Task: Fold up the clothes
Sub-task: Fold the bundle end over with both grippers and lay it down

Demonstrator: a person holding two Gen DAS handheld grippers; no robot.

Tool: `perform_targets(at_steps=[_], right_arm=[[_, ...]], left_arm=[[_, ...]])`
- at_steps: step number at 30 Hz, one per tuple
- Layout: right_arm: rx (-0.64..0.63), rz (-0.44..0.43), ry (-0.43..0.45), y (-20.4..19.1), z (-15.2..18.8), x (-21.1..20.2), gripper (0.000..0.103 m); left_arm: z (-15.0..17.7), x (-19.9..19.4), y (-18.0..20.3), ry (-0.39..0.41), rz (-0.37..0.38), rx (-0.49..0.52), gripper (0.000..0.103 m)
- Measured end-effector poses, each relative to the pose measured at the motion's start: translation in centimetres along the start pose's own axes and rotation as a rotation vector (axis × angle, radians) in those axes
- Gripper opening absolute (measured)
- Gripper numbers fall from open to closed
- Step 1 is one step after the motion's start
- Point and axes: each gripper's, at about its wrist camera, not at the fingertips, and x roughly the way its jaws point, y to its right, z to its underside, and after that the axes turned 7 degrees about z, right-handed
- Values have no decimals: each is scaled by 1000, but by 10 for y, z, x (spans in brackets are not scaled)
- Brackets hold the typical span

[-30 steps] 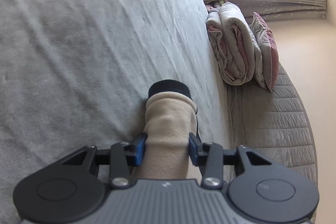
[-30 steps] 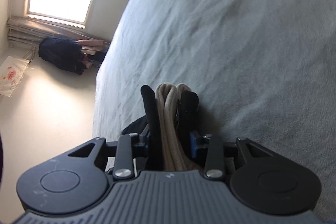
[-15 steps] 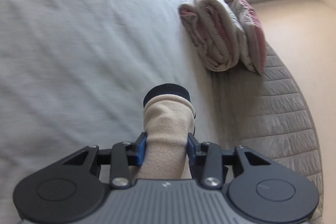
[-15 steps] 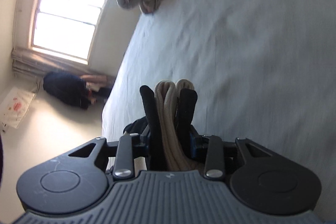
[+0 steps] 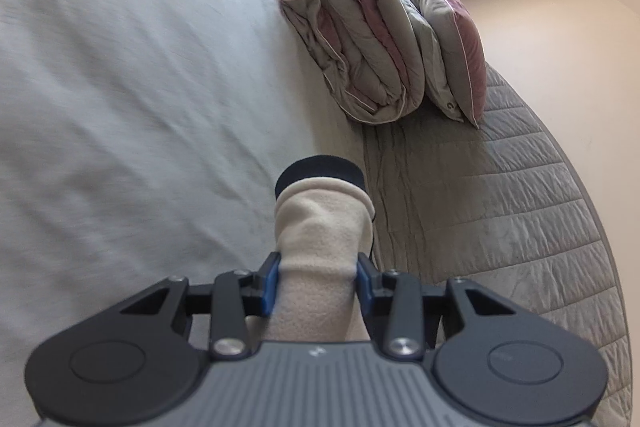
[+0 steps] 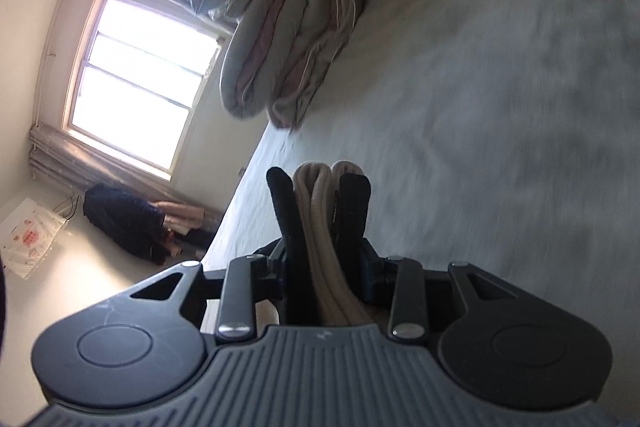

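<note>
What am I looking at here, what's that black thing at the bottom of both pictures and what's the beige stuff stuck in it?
These are two views from small fisheye cameras, one mounted on each of two hand-held grippers that a person carries. The black shape at the bottom is the gripper's own body; its two fingers point forward.

In the left wrist view, the left gripper is closed on a beige fleece garment that drapes over the fingers. In the right wrist view, the right gripper pinches bunched folds of the same kind of beige cloth between its black fingers.

Beyond them is a bed with a pale cover. On it sit a folded duvet and a pillow. The right view also shows a window and a dark pile below it.
</note>
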Motion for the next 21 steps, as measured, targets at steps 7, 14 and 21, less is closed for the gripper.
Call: perform_targets(at_steps=[7, 14, 21], right_arm=[[-73, 28, 49, 32, -32, 22, 37], [-174, 98, 114, 62, -23, 46, 43], [-403, 149, 307, 32, -14, 23, 44]], left_arm=[[4, 48, -15, 12, -49, 75, 38], [8, 83, -28, 31, -72, 172, 44], [7, 69, 4, 140, -97, 401, 45]])
